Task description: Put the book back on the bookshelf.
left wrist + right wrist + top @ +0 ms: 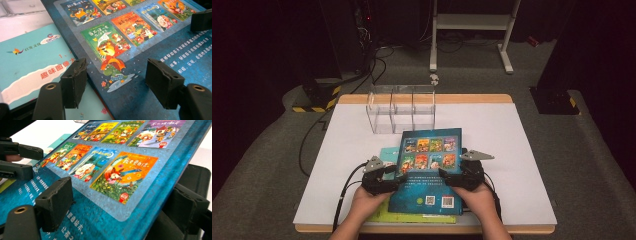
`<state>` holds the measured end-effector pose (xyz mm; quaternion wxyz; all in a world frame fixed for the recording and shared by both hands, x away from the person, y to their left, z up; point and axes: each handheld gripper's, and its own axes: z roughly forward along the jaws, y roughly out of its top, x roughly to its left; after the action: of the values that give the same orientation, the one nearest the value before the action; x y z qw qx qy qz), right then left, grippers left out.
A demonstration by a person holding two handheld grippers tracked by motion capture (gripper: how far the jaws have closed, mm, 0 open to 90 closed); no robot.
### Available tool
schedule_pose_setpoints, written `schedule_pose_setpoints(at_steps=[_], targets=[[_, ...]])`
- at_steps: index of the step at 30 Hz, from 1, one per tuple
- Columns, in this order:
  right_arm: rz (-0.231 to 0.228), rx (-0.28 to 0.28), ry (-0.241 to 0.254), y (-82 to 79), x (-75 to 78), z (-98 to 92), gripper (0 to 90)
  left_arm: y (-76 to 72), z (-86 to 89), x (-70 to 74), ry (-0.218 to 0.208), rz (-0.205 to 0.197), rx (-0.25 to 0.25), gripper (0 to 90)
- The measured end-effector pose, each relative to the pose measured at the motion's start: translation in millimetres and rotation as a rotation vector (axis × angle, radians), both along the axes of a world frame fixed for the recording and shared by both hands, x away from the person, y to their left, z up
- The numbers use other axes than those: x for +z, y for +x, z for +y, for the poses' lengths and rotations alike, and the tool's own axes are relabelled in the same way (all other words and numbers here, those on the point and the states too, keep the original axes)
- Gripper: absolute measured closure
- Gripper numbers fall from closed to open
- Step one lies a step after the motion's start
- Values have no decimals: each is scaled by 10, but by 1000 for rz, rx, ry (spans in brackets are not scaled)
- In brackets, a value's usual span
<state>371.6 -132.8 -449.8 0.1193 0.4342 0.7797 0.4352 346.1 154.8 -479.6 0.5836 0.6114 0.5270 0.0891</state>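
Note:
A blue picture book (429, 170) lies back cover up on a stack near the table's front edge. My left gripper (399, 177) straddles its left edge. In the left gripper view the blue book (150, 50) passes between the spread jaws of the left gripper (116, 82), and neither pad presses on it. My right gripper (444, 176) is at the book's right edge. In the right gripper view, the right gripper (125, 195) has one jaw over the cover of the blue book (112, 170) and the other under its thick edge, loosely.
Under the blue book lie a light teal book (387, 152) (30, 65) and a green one (382, 215). A clear plastic box (402, 107) with several compartments stands behind them on the white table (512, 150). Cables and a stand sit on the floor beyond.

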Motion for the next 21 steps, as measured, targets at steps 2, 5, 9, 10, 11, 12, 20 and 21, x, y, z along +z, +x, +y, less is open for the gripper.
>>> schedule_pose_setpoints(at_steps=[2, 5, 9, 10, 11, 12, 20, 21], targets=[[5, -5, 9, -5, -11, -3, 144, -6, 9, 2, -4, 2, -1, 343], [16, 0, 22, -3, -15, -16, 163, 13, 45, 2, 1, 1, -4, 342], [28, 1, 36, -6, -4, -48, 217, 28, 93, -5, 2, 18, 10, 327], [29, 0, 37, -8, 2, -59, 229, 25, 90, -5, -4, 20, 16, 325], [31, -1, 37, -11, 9, -68, 243, 18, 93, -5, 5, 18, 13, 326], [31, -3, 37, -17, 16, -77, 256, 0, 92, -5, 16, 6, 5, 333], [15, -14, 21, -96, 51, -94, 321, -15, 74, -6, 18, -4, 16, 355], [7, -21, 21, -112, 56, -101, 331, -15, 75, -7, 18, -4, 17, 353]])
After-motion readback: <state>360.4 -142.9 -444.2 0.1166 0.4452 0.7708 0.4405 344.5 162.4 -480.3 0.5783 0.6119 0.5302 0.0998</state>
